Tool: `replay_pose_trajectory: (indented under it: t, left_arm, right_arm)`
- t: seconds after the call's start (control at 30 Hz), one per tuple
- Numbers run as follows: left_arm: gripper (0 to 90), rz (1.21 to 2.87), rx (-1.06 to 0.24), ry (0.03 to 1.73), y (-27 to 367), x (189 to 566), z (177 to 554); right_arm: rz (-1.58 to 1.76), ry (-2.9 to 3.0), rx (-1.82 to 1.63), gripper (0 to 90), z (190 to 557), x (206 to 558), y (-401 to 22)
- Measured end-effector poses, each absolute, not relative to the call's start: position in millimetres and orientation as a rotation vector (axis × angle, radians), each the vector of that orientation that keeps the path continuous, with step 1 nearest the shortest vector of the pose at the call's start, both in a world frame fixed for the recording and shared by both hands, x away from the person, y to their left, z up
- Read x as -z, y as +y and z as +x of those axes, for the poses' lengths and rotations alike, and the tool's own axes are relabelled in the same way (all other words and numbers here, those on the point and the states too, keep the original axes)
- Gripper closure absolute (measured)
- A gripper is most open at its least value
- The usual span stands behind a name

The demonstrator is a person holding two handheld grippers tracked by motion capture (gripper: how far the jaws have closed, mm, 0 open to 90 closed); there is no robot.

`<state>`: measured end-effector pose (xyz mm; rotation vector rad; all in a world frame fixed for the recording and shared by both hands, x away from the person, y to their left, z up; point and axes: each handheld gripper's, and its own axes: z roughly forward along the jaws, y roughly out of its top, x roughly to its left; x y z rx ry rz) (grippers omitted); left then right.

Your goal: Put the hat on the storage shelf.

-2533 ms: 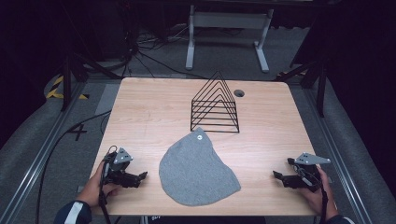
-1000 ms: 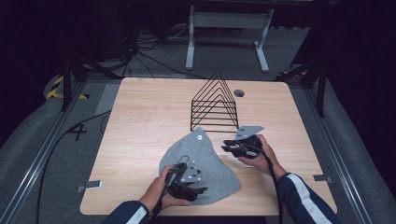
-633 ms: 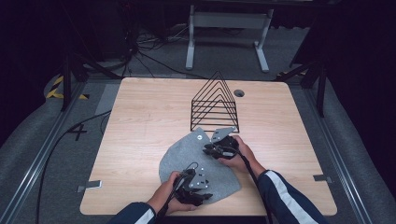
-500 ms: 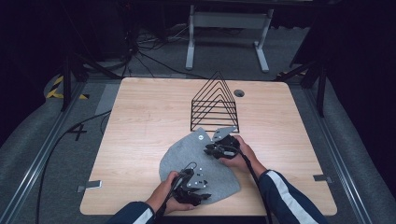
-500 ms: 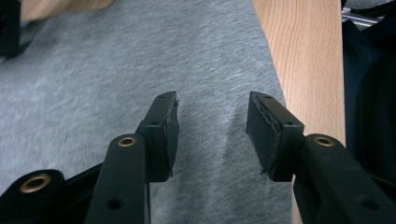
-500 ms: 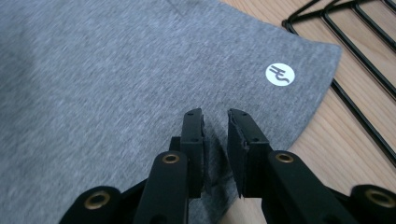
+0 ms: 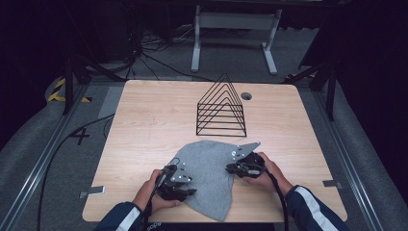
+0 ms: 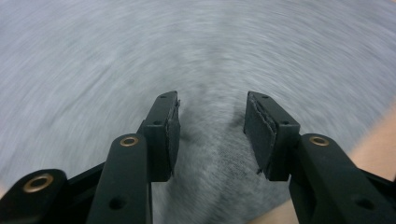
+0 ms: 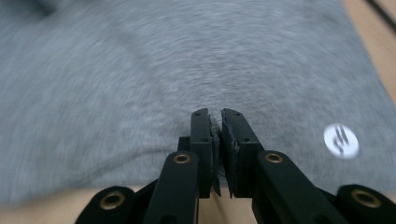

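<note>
A grey cloth (image 7: 208, 175) lies flat on the near half of the worktop (image 7: 144, 125), in front of the wire rack (image 7: 221, 107). The right tongs (image 9: 217, 122) have just been closing and are seen clenched on a pinch of fabric at the cloth's right edge, beside a small white logo (image 9: 341, 140). The left tongs (image 8: 211, 122) have been closing too but are released, the cloth lying between the pads (image 8: 259, 128) without being pressed.

Judgement: both edges are being gripped before a lift or fold. The left tongs should be closed fully on a raised fold, not on flat fabric, before any pull is made; both sides are best lifted together.
</note>
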<state>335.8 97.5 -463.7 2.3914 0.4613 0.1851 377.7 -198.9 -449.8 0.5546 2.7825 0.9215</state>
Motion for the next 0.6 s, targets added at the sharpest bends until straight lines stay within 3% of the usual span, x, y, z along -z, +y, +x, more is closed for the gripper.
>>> replay_pose_trajectory:
  t: [0.33, 0.6]
  left_arm:
    - [52.4, 2.37, -0.246, 0.62, 112, 463, 366]
    - [52.6, 2.36, -0.266, 0.645, 105, 462, 391]
  right_arm:
    - [0.461, 2.861, -0.913, 84.7, 325, 449, -190]
    - [0.415, 2.909, -0.93, 81.9, 313, 449, -179]
